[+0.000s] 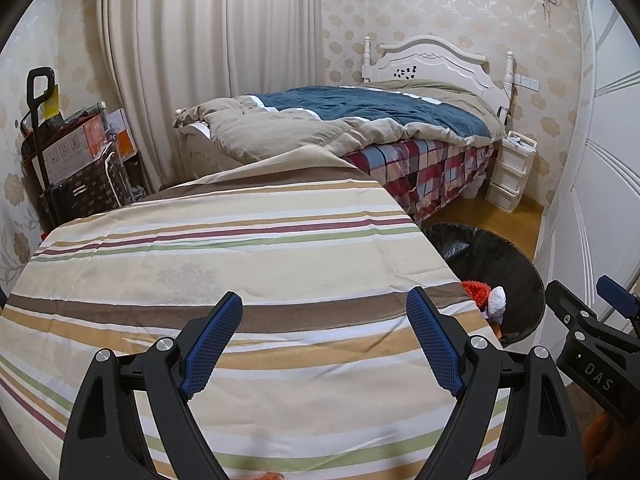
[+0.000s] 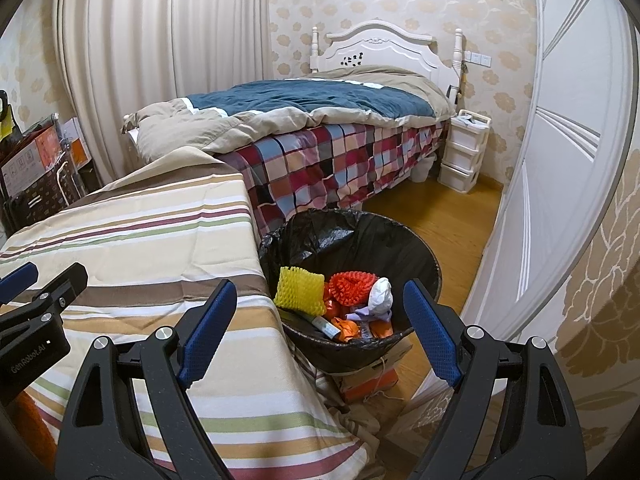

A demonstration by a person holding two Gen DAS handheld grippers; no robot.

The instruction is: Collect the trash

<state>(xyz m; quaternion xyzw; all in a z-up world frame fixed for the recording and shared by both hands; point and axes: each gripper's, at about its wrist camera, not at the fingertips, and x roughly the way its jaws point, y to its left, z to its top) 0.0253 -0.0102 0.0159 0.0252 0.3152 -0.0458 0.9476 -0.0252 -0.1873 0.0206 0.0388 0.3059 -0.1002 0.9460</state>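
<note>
A round bin with a black liner [image 2: 400,240] stands on the floor right of the striped cloth-covered table [image 2: 160,248]. Inside lie a yellow foam net [image 2: 300,290], an orange foam net [image 2: 352,286], a crumpled white paper [image 2: 380,294] and orange wrappers [image 2: 348,330]. My right gripper [image 2: 320,300] hangs open over the bin's near rim, nothing between its fingers. My left gripper [image 1: 326,312] stands open above the striped table [image 1: 200,260], empty. From the left wrist view the bin [image 1: 516,268] shows at the right with the orange net [image 1: 476,290] and white paper [image 1: 497,300].
A bed [image 2: 304,120] with a blue and tan quilt and plaid sheet stands behind the bin. White drawers [image 2: 464,152] sit by the headboard. Boxes and a cart [image 1: 76,160] crowd the left corner. A white wardrobe [image 2: 560,160] lines the right. An orange box [image 2: 372,384] lies under the bin.
</note>
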